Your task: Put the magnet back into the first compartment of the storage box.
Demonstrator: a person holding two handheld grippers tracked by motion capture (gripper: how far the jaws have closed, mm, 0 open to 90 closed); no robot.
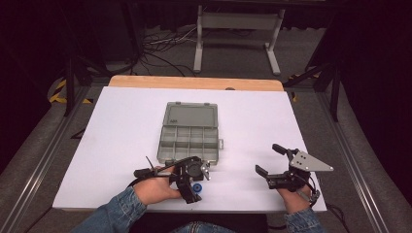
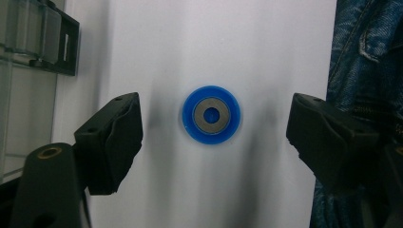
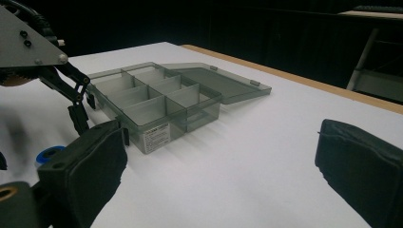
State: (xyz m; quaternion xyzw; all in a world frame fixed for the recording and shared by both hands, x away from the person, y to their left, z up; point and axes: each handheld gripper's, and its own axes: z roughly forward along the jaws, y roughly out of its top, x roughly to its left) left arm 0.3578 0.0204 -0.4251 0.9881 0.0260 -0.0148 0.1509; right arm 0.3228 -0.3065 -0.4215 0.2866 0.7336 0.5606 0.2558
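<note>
From above, a grey compartment box (image 1: 189, 137) lies open in the middle of the white table (image 1: 121, 126), its lid folded back flat toward the far edge, and its compartments look empty as far as I can make out. The left gripper (image 1: 193, 188) points down at the near edge, just in front of the box, with a small blue ring (image 1: 197, 188) right under it; the right gripper (image 1: 268, 162) hovers well off to the side, jaws spread and holding nothing. Looking along the left gripper's own jaws, the blue ring (image 2: 211, 114), with a grey metal insert and a hole in its centre, lies flat on the table between two wide-open jaws, neither touching it. A denim sleeve (image 2: 366, 71) fills the right edge. From the right gripper view, its jaws stand wide apart and empty, the open box (image 3: 157, 102) sits ahead and the ring (image 3: 47, 154) peeks out low at the left beneath the other gripper. I would guess the ring is meant for a compartment; if so, nothing is gripped yet and the grasp, the carry and the drop all remain.
</note>
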